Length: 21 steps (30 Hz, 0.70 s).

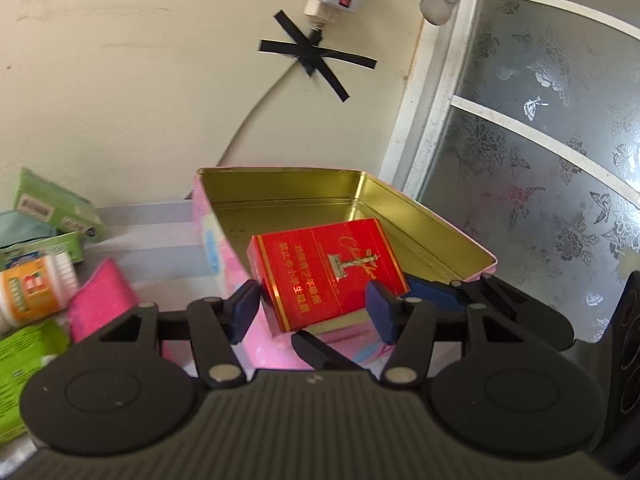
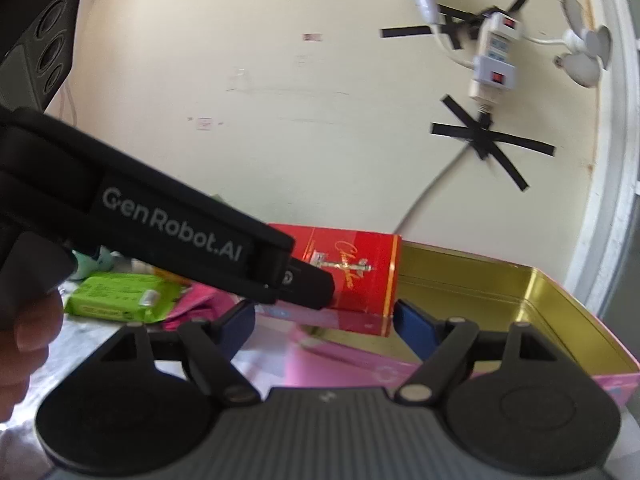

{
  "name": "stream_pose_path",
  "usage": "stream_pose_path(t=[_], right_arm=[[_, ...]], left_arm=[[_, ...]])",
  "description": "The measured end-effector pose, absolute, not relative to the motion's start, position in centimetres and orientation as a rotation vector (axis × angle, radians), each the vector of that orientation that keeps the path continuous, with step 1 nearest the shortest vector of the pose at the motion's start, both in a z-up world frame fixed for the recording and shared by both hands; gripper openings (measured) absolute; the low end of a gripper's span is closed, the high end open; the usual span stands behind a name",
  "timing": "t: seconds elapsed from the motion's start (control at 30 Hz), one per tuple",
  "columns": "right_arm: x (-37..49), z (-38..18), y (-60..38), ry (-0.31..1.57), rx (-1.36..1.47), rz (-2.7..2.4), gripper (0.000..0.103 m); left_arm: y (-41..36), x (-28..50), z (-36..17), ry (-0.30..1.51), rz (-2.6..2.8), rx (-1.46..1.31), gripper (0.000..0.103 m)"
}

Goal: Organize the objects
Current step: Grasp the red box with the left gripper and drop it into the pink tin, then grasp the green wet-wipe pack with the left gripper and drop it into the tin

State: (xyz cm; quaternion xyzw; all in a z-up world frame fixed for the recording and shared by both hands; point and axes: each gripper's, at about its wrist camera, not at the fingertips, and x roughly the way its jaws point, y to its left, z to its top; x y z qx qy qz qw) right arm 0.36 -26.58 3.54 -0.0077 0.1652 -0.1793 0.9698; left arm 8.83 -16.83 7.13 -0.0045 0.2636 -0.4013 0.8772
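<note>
Both units matte black plastic. Left gripper [image 1: 312, 312]: ribbed dark-grey housing at base, two round black discs on either side, angular linkage arms with triangular cut-outs, silver pivot pins at the joints, dark blue rectangular pads [image 1: 244, 310] on the fingertips. Right gripper [image 2: 324, 326]: same build, ribbed grey centre block, twin discs, silver pins, blue pads [image 2: 416, 326]. Seen from the right wrist, side of the left unit shows as a long black bar printed "GenRobot.AI" in pale grey lettering, plus a black block at top left with three round recessed lenses. Bare hand [image 2: 24, 344] at the left edge, thumb only, no sleeve in view.
</note>
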Motion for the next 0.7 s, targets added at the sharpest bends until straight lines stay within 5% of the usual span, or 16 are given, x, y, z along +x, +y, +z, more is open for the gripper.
stream_pose_path(t=[0.2, 0.27, 0.6, 0.7], right_arm=[[0.5, 2.3, -30.8, 0.321, 0.094, -0.472, 0.086], [0.3, 2.0, -30.6, 0.308, 0.064, -0.519, 0.100], [-1.0, 2.1, -29.9, 0.212, 0.032, -0.429, 0.089], [-1.0, 2.0, -28.3, 0.194, -0.010, -0.350, 0.077]], left_arm=[[-21.7, 10.6, 5.4, 0.627, -0.877, 0.007, 0.059], [-22.3, 10.7, 5.0, 0.627, -0.857, 0.013, 0.061], [-15.3, 7.6, 7.1, 0.523, -0.802, -0.062, 0.066], [-10.6, 7.0, 7.0, 0.511, -0.716, -0.079, 0.067]])
